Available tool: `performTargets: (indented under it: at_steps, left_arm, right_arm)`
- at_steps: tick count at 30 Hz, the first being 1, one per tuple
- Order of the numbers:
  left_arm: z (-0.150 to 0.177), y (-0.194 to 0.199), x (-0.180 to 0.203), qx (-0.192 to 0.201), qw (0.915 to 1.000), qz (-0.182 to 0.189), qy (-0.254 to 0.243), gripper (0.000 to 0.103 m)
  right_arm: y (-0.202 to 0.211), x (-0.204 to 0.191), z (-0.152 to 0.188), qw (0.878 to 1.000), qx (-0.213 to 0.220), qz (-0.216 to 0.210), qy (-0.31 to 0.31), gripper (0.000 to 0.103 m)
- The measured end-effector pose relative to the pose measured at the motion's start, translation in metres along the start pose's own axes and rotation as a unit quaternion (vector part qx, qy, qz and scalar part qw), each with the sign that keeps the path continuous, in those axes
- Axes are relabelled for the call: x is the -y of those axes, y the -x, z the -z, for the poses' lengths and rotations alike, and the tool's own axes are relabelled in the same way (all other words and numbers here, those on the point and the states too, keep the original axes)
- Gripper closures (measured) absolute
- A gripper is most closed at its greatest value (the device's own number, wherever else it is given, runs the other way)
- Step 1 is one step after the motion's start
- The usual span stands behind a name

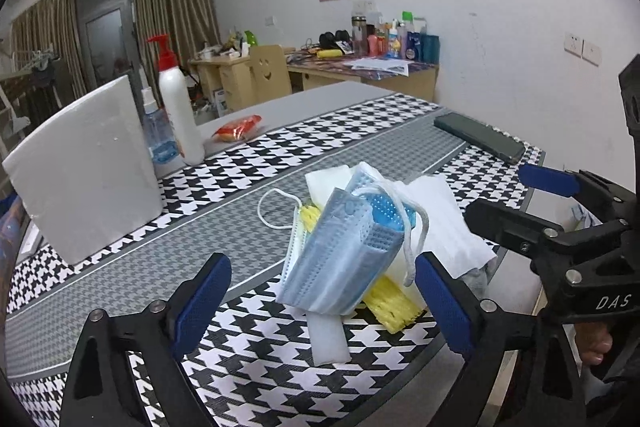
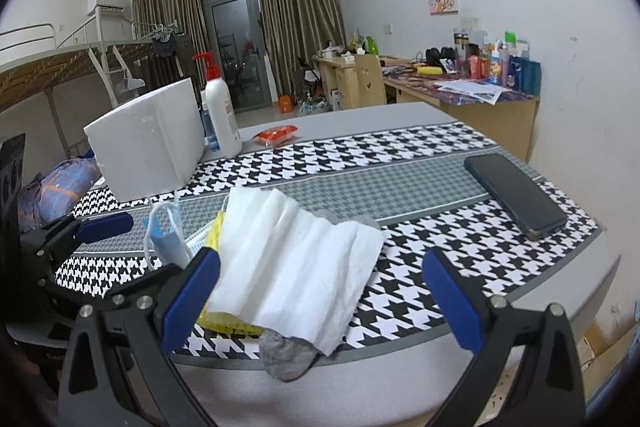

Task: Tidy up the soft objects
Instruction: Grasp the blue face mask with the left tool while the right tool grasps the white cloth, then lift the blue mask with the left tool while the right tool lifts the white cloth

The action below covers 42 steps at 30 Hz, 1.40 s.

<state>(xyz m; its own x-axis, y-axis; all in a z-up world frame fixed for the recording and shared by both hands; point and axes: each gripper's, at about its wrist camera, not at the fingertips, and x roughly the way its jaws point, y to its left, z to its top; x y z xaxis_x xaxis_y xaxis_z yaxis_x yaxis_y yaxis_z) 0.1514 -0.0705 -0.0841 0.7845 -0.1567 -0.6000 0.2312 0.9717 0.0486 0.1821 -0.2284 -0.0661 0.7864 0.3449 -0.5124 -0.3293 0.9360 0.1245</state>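
Left wrist view showed a small heap of soft things on the table (image 1: 328, 99), near its front edge, on a cloth (image 1: 240, 359) with a black-and-white houndstooth pattern and a grey band of finer weave. On top of the heap lay a blue face mask (image 1: 340, 259), pleated, with white ear cords. Under it was a second pale mask (image 1: 295, 227), its ear loop curling out on the cloth, a yellow ribbed piece (image 1: 394, 305) and a flat white strip (image 1: 328, 341). A thin white tissue (image 1: 444, 227) leaned on the side of the heap toward the right gripper. The left gripper (image 1: 322, 301) had its blue-padded jaws wide, one on each side of the blue mask; whether a pad touched it could not be told. The right gripper (image 1: 516, 193) came in from the right edge of the picture with its jaws apart.

Right wrist view showed the same heap from the other side. The white tissue (image 2: 296, 263), soft and creased in long folds, covered most of it. A grey sock (image 2: 286, 357) stuck out under it, over the front edge of the cloth. The yellow piece (image 2: 214, 229) and the blue mask (image 2: 170, 245) were behind the tissue. The right gripper (image 2: 322, 299) stood with wide jaws around the tissue, gripping nothing. A white foam box (image 2: 148, 143), smooth and blocky, stood toward the back left of the cloth, and a dark phone (image 2: 516, 191) lay flat near the right edge.
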Motion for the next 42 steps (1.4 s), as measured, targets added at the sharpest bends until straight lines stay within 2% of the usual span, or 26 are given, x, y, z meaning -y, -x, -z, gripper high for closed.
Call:
performTargets:
  at_steps: [3, 5, 7, 11, 17, 20, 24, 26, 28, 32, 37, 39, 42]
  left_arm:
    - [-0.001, -0.006, 0.002, -0.003, 1.0, 0.006, -0.006, 0.019]
    - [-0.002, -0.01, 0.003, -0.008, 0.9998, 0.012, -0.01, 0.028]
    - [0.0, -0.013, 0.004, -0.015, 0.9996, 0.02, -0.015, 0.031]
    - [0.0, -0.017, 0.0, -0.023, 0.9993, 0.029, -0.007, 0.042]
    - [0.001, -0.018, -0.003, -0.026, 0.9992, 0.029, -0.006, 0.052]
    - [0.002, -0.019, -0.006, -0.03, 0.9992, 0.028, -0.003, 0.055]
    - [0.001, -0.019, -0.012, -0.029, 0.9991, 0.03, 0.009, 0.057]
    - [0.001, -0.018, -0.014, -0.03, 0.9991, 0.03, 0.012, 0.059]
    - [0.002, -0.019, -0.014, -0.032, 0.999, 0.029, 0.012, 0.059]
    - [0.001, -0.018, -0.013, -0.032, 0.999, 0.027, 0.013, 0.059]
    - [0.001, -0.019, -0.013, -0.033, 0.9991, 0.025, 0.012, 0.059]
    - [0.001, -0.018, -0.013, -0.033, 0.999, 0.025, 0.014, 0.059]
    - [0.002, -0.017, -0.015, -0.032, 0.999, 0.024, 0.017, 0.059]
  right_arm:
    - [-0.006, 0.001, 0.001, 1.0, -0.007, -0.005, -0.004, 0.001]
    - [-0.009, 0.002, 0.002, 1.0, -0.012, -0.011, -0.007, 0.001]
    - [-0.013, 0.002, 0.003, 1.0, -0.017, -0.014, -0.008, 0.001]
    - [-0.021, 0.001, 0.004, 0.999, -0.028, -0.027, -0.01, 0.001]
    - [-0.032, 0.0, 0.004, 0.998, -0.041, -0.046, -0.016, 0.001]
    - [-0.037, 0.001, 0.005, 0.997, -0.048, -0.051, -0.018, 0.006]
    - [-0.043, 0.001, 0.007, 0.996, -0.064, -0.052, -0.016, 0.018]
    - [-0.045, 0.0, 0.009, 0.996, -0.073, -0.053, -0.014, 0.028]
    - [-0.047, 0.001, 0.009, 0.995, -0.081, -0.056, -0.015, 0.043]
    - [-0.047, 0.001, 0.011, 0.994, -0.093, -0.049, -0.006, 0.06]
    - [-0.044, 0.003, 0.012, 0.995, -0.097, -0.037, -0.003, 0.089]
    - [-0.041, 0.007, 0.01, 0.995, -0.095, -0.022, -0.004, 0.094]
    - [-0.034, 0.016, 0.008, 0.996, -0.088, -0.008, -0.012, 0.096]
